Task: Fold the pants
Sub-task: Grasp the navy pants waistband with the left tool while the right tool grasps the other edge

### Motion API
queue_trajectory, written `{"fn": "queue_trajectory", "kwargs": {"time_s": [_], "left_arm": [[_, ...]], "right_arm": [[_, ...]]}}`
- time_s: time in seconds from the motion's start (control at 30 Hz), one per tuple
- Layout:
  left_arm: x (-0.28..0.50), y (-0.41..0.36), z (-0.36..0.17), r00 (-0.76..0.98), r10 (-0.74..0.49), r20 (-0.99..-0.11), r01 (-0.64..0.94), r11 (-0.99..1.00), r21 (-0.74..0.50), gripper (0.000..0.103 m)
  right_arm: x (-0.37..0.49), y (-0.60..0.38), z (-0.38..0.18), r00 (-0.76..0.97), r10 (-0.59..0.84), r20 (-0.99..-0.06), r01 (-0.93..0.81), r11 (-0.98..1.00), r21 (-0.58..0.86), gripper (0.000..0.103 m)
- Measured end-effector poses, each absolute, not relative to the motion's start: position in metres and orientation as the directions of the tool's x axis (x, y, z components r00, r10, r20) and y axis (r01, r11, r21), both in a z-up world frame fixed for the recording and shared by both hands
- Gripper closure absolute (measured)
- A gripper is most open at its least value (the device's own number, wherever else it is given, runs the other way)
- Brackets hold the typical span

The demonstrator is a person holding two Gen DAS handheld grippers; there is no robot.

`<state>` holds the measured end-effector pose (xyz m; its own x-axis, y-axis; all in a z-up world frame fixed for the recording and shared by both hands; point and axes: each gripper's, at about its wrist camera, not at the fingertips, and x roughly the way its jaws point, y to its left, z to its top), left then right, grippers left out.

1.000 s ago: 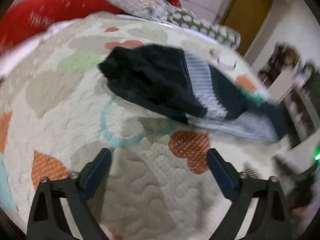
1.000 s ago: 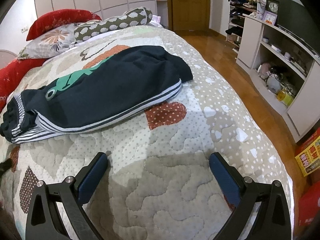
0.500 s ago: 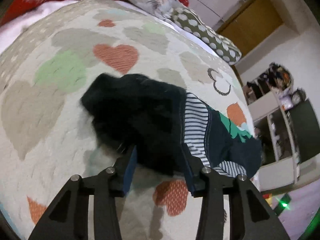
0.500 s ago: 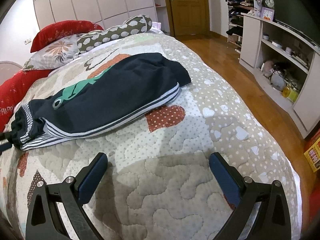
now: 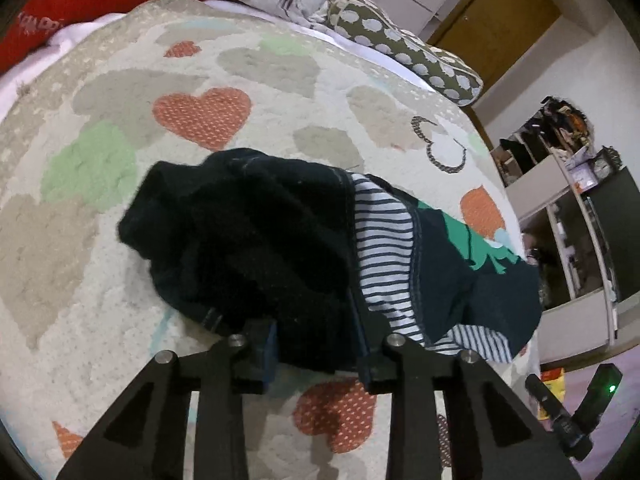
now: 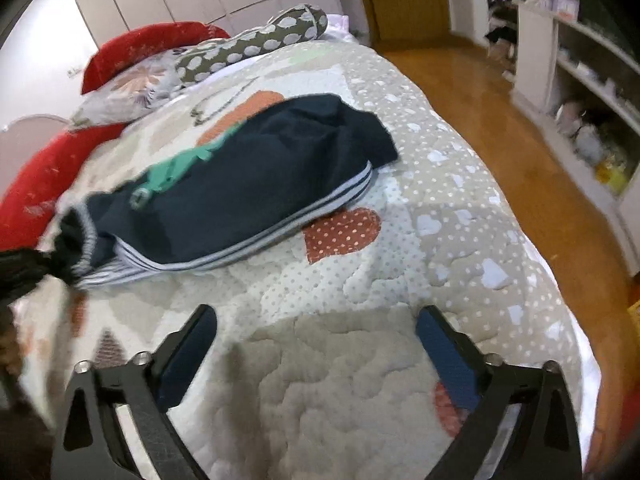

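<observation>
the dark navy cotton pants (image 6: pixel 240 196) with white-and-navy striped trim and a green printed figure lie lengthwise on the quilted bed cover with heart patches (image 6: pixel 400 264), running from about 8 o'clock to 1 o'clock in the right wrist view. their black ribbed waistband end (image 5: pixel 248 248) is bunched and sits at the centre of the left wrist view, with the striped panel at 3 o'clock of it and the green print beyond.

the left gripper (image 5: pixel 316 344) is pinching the bunched waistband fabric between its two blue-padded fingers, at 6 o'clock of the bunch. the right gripper (image 6: pixel 316 344) hangs over bare quilt at 6 o'clock in its view, spread wide, apart from the pants.

outward, an olive bolster pillow with white spots (image 6: pixel 256 44) lies at 12 o'clock of the pants, a floral grey pillow (image 6: pixel 128 92) at 10 o'clock and a red pillow (image 6: pixel 156 40) behind it. a wooden door (image 5: pixel 496 28) stands at 1 o'clock in the left view, and white open shelves (image 6: pixel 576 92) line the wall at 2 o'clock across the wooden floor (image 6: pixel 500 152).
</observation>
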<state>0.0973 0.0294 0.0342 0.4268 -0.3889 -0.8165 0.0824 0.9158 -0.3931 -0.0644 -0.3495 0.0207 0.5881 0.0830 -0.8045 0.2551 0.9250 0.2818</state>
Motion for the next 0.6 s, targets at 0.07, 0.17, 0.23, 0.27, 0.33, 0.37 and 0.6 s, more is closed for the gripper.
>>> {"fn": "queue_trajectory", "kwargs": {"time_s": [0.07,0.17,0.23,0.27,0.33,0.37,0.6], "left_arm": [[0.097,0.024,0.036,0.432,-0.370,-0.822,0.112,0.927,-0.358,0.097],[0.090,0.023,0.044,0.455,-0.361,-0.814,0.123,0.931,-0.344,0.097],[0.082,0.026,0.054,0.476,-0.364,-0.801,0.127,0.929,-0.347,0.097],[0.080,0.029,0.059,0.481,-0.375,-0.792,0.130,0.924,-0.358,0.097],[0.077,0.035,0.068,0.486,-0.399,-0.777,0.131,0.913,-0.386,0.097],[0.077,0.037,0.072,0.487,-0.408,-0.772,0.132,0.908,-0.397,0.097],[0.083,0.057,0.091,0.483,-0.477,-0.734,0.123,0.867,-0.483,0.097]], "right_arm": [[-0.068,-0.367,0.030,0.608,0.153,-0.779,0.274,0.880,0.387,0.014],[-0.062,-0.378,0.035,0.620,0.184,-0.763,0.291,0.849,0.442,0.020],[-0.048,-0.384,0.038,0.616,0.135,-0.776,0.322,0.856,0.405,0.026],[-0.042,-0.386,0.037,0.615,0.117,-0.780,0.332,0.859,0.390,0.026],[-0.025,-0.391,0.034,0.602,0.078,-0.795,0.361,0.861,0.358,0.028],[-0.018,-0.393,0.031,0.593,0.074,-0.801,0.369,0.860,0.352,0.029],[0.013,-0.392,0.035,0.582,0.081,-0.810,0.378,0.854,0.357,0.093]]}}
